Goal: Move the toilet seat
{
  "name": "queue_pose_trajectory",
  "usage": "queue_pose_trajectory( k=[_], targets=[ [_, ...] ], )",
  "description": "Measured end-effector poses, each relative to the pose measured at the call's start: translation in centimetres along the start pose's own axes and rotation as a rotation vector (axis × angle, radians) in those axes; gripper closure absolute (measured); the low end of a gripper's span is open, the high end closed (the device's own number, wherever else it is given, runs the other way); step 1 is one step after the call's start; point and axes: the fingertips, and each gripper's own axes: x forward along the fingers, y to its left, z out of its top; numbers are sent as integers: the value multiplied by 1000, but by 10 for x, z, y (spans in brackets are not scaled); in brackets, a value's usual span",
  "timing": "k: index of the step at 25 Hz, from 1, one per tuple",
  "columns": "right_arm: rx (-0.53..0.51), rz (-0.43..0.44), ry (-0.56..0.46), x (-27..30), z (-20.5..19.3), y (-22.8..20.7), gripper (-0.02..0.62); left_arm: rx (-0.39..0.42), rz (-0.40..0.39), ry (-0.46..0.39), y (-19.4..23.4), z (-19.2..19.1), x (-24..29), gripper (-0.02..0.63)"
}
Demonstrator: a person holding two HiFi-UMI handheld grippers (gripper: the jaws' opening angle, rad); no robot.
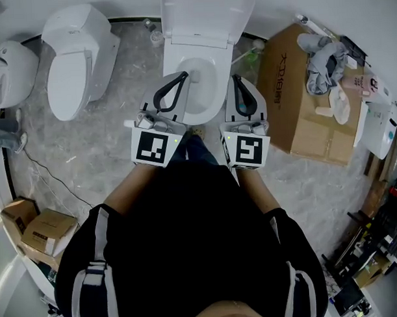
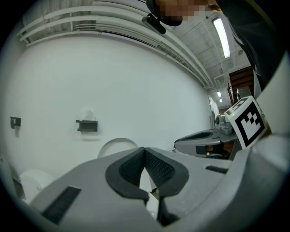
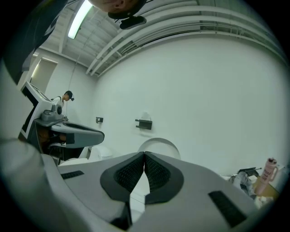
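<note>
A white toilet (image 1: 197, 89) stands against the far wall in the head view, with its lid and seat (image 1: 206, 18) raised upright over the open bowl. My left gripper (image 1: 181, 77) hovers over the bowl's left rim, shut and empty. My right gripper (image 1: 237, 79) hovers at the bowl's right rim, also shut with nothing between its pads. In the left gripper view the closed left gripper (image 2: 145, 153) points at the rounded top of the raised lid (image 2: 118, 144). The right gripper (image 3: 144, 157) faces the same lid (image 3: 158, 145) in its own view.
A second white toilet (image 1: 74, 55) stands to the left, and another white fixture (image 1: 10, 70) lies beyond it. An open cardboard box (image 1: 301, 112) holding cloth sits at the right. Small boxes (image 1: 38, 228) lie at the lower left. A dark bracket (image 3: 144, 123) hangs on the wall.
</note>
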Motion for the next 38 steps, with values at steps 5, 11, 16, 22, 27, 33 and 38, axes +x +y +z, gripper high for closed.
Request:
queue_pose_trajectory(
  k=[5,11,16,22,27,33,38],
  targets=[
    [17,6,35,5,-28,-3,574,-20,-1,51,1,-31,7,598],
    [7,-1,74,14,-65,-6,574,-51,-9,98,1,-71,12,598],
    [-9,-1,127,19,-106,-7,574,-78,-15,156,-1,-111,14,598],
    [6,-3,171,24,-149,-2,574,-91,-29,185,-3,-151,23,598],
    [-26,36,242,23,-190,9,574,-99,-39,206,-7,-185,29,598],
    [-57,68,310,22,-232,19,574,-111,-55,220,-7,-220,33,598],
    [-73,89,345,23,-261,24,574,-126,-53,246,-4,-250,32,598]
  ],
)
